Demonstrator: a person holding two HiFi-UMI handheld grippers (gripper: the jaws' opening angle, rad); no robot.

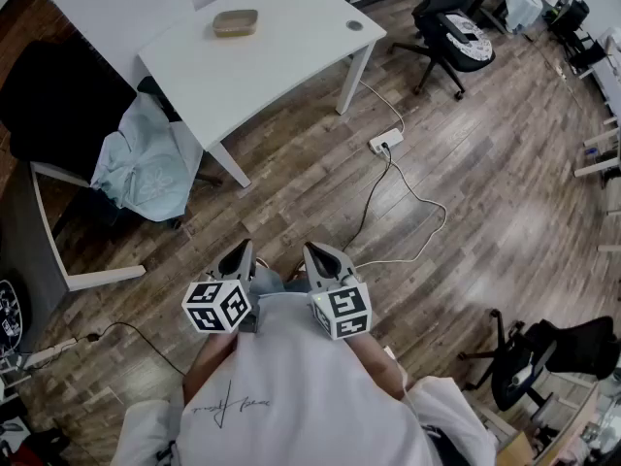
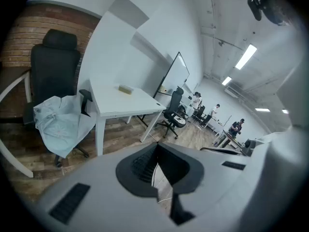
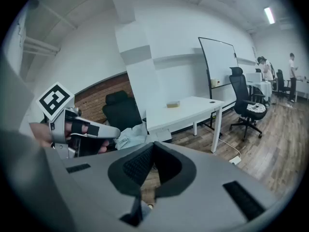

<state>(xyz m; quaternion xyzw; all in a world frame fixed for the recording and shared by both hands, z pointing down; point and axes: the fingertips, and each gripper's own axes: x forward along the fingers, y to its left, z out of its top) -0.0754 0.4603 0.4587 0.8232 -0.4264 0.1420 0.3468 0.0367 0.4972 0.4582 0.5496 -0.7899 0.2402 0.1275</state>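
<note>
Both grippers are held close in front of the person's white shirt [image 1: 291, 377], side by side and just apart. The left gripper [image 1: 238, 250] has its jaws pressed together with only a thin slit between the black pads, and nothing is in them. The right gripper [image 1: 315, 250] is the same: its jaws are closed and it holds nothing. Neither one touches anything.

Under the jaws is only the wood floor [image 1: 291, 192]. A white cable [image 1: 408, 192] lies on it, a little ahead and to the right of the right gripper.

Ahead and to the left of the left gripper is a black chair [image 1: 58, 115] with a light blue cloth [image 1: 146, 163] hanging over it. It is near, but apart from the jaws.

Further ahead stands a white table [image 1: 291, 37]. On it lies a small tan block [image 1: 236, 22], alone, near the far edge. It is well apart from both grippers, straight ahead of them and higher than the jaws point. Its long side seems to run across, from left to right. The left gripper is a bit nearer to it than the right one.

Far off to the right is a black office chair [image 1: 451, 27].
</note>
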